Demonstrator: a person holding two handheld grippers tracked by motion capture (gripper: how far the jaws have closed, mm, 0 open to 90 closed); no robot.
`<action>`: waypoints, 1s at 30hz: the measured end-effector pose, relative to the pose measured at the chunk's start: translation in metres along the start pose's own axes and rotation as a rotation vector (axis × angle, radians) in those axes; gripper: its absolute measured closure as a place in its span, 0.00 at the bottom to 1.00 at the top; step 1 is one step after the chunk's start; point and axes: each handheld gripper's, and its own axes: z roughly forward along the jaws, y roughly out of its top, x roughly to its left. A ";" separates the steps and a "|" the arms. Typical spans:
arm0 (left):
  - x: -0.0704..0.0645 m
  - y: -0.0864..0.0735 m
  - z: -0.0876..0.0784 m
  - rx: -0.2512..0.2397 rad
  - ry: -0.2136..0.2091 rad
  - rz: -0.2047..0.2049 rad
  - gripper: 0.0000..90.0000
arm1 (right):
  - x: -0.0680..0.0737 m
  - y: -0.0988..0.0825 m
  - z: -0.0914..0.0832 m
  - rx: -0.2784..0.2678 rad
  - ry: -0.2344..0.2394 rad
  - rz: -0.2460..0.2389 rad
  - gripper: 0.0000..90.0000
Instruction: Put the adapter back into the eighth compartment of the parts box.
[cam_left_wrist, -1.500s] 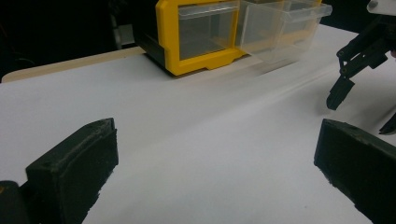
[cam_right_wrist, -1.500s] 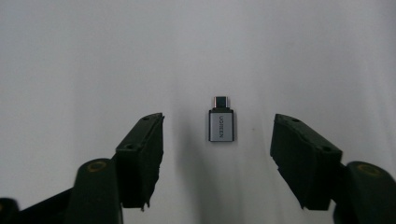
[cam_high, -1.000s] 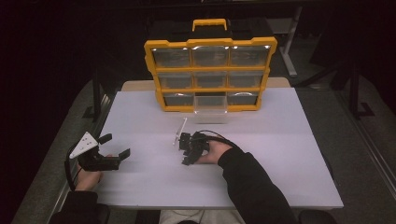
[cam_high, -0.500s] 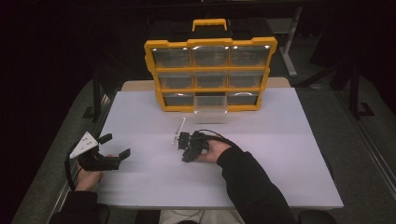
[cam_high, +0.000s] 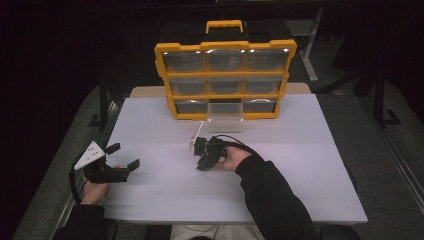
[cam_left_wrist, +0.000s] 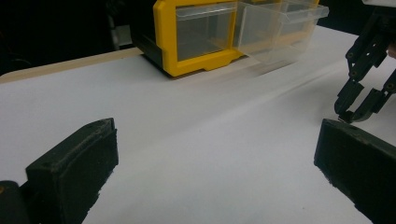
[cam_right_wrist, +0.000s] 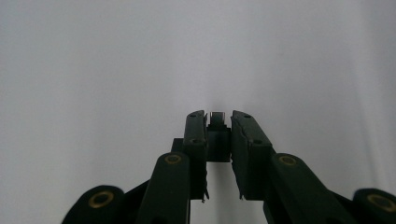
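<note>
Right gripper (cam_high: 202, 159), tips on the table (cam_high: 300, 165), jaws pinching a small dark part (cam_right_wrist: 217, 122) between them. Left gripper (cam_high: 120, 159), jaws spread wide, empty, well apart. Organizer (cam_high: 225, 80) beyond both, one clear drawer (cam_high: 226, 114) pulled out.

Small dark part (cam_right_wrist: 217, 122) between tongs (cam_right_wrist: 218, 116)
</note>
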 end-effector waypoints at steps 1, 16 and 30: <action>0.000 0.000 0.000 0.000 0.000 -0.001 0.00 | 0.000 0.000 -0.001 -0.002 -0.002 -0.004 0.83; 0.000 0.000 0.000 -0.001 -0.004 -0.002 0.00 | -0.003 0.002 -0.022 -0.027 -0.023 0.003 0.83; 0.001 0.000 0.000 -0.004 -0.006 -0.009 0.00 | -0.009 0.001 -0.047 -0.058 -0.058 0.018 0.83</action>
